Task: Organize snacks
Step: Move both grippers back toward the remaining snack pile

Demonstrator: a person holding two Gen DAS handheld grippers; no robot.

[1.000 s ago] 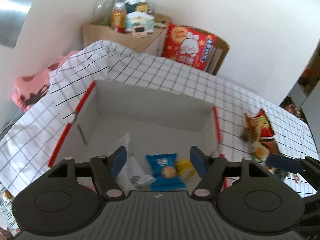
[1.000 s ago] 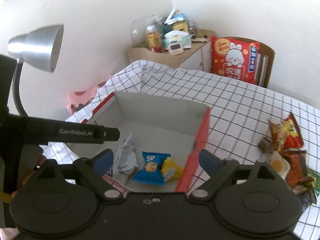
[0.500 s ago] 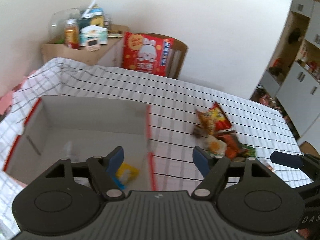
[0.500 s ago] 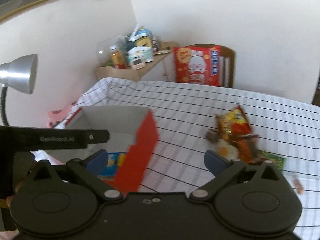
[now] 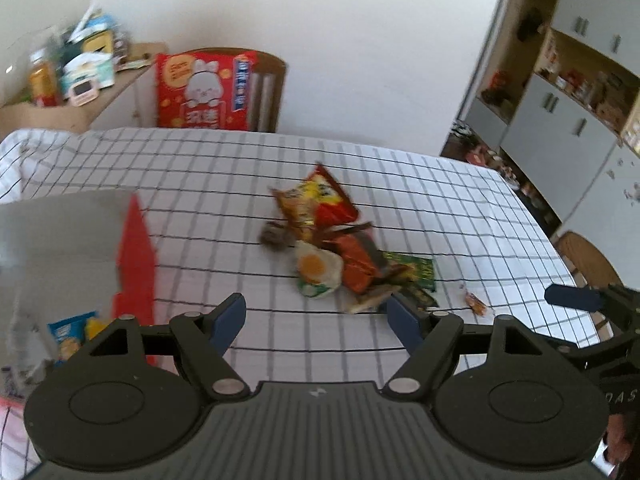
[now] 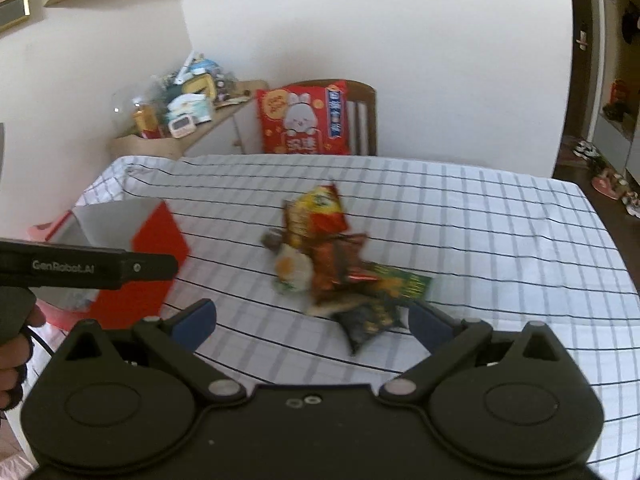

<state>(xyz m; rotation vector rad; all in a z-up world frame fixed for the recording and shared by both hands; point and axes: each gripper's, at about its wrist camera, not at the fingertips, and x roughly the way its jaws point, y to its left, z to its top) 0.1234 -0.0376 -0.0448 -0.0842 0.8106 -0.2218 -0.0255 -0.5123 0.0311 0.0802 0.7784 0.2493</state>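
Observation:
A pile of snack packets (image 5: pixel 332 248) (image 6: pixel 328 256) lies mid-table on the checked cloth: a yellow-red bag (image 5: pixel 316 200), a fried-egg packet (image 5: pixel 318 268), orange and green packs, a dark packet (image 6: pixel 368 320). At the left stands a red-sided box (image 5: pixel 134 264) (image 6: pixel 156 256) holding a blue packet (image 5: pixel 70 336). My left gripper (image 5: pixel 316 316) is open and empty, just short of the pile. My right gripper (image 6: pixel 312 320) is open wide, the dark packet lying on the cloth between its fingers, untouched. One small sweet (image 5: pixel 476 302) lies apart at the right.
A chair with a big red bunny bag (image 5: pixel 204 92) stands at the table's far edge. A cluttered side shelf (image 5: pixel 72 80) is at the back left. Cabinets (image 5: pixel 560 120) line the right wall. The left tool's handle (image 6: pixel 88 266) crosses the right wrist view.
Both grippers swung right from over the box to face the snack pile. The box slid to the left edge of both views. Both jaws stand a little wider.

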